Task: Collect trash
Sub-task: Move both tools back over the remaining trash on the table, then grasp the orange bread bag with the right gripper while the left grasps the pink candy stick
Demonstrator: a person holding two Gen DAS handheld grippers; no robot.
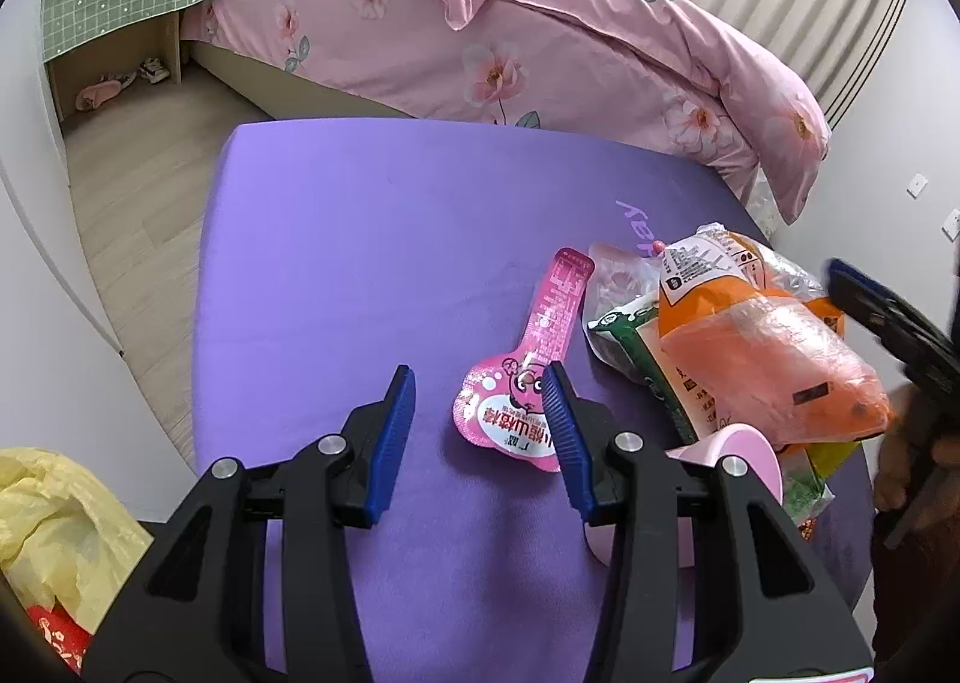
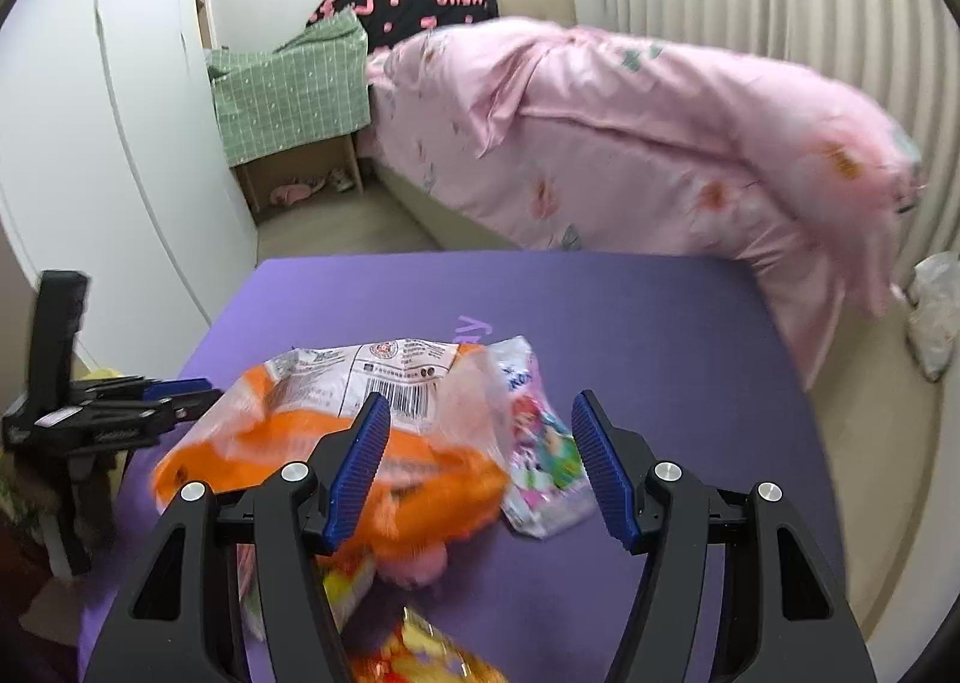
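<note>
Pink wrapper (image 1: pixel 531 368): lies flat on the purple bench (image 1: pixel 372 239), lower centre of the left wrist view, apart from the heap of other trash to its right.
Long axis: runs from the broad printed end at the bottom up and slightly right to the narrow tail.
Bearing from left hand-held gripper (image 1: pixel 483 398): just ahead and to the right; the right blue pad overlaps the wrapper's broad end, the left pad stands over bare bench.
Left jaws: apart, nothing between them.
Nearer hand: the left, by my judgement; a small shift right would centre it across the wrapper.
Orange bag (image 2: pixel 336 443): tops the heap, lower centre-left of the right wrist view.
Right hand-held gripper (image 2: pixel 480 461): jaws apart, empty, with the bag's right edge showing between the pads.
Yellow bag (image 1: pixel 54 527): lower left corner, probably the collecting bag.
</note>
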